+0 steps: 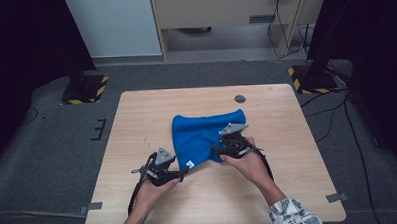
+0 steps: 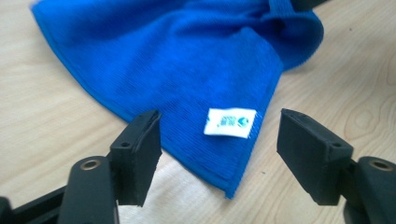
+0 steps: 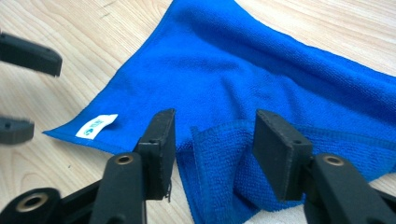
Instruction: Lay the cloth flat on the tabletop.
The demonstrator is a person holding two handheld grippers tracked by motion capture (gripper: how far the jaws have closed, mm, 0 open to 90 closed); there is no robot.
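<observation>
**A:** Where's the cloth sitting for you?

**B:** I've got the blue terry microfibre cloth point(image 1: 203, 134) lying on the pale wood-grain table point(image 1: 137, 124), about the centre of the high view, a little right of the middle. Its white sewn-in label point(image 1: 190, 164) is at the lower corner, the one pointing toward the bottom of the frame.

**A:** And your left tongs?

**B:** The left tongs point(image 1: 181, 175) sit lower left of the cloth in the high view. In the left gripper view I see them point(image 2: 217, 140) spread, one jaw either side of the labelled corner point(image 2: 230, 122), neither pad pressing on it. That corner lies flat on the wood.

**A:** The right ones?

**B:** The right tongs point(image 1: 219, 150) are at the cloth's lower right edge. In the right gripper view they point(image 3: 215, 149) stand apart too, with a bunched fold of the cloth point(image 3: 219, 163) lying between the jaws. I can't see either pad squeezing it. The other pair's jaws show at the left edge of that view, near the label point(image 3: 96, 126).
</observation>
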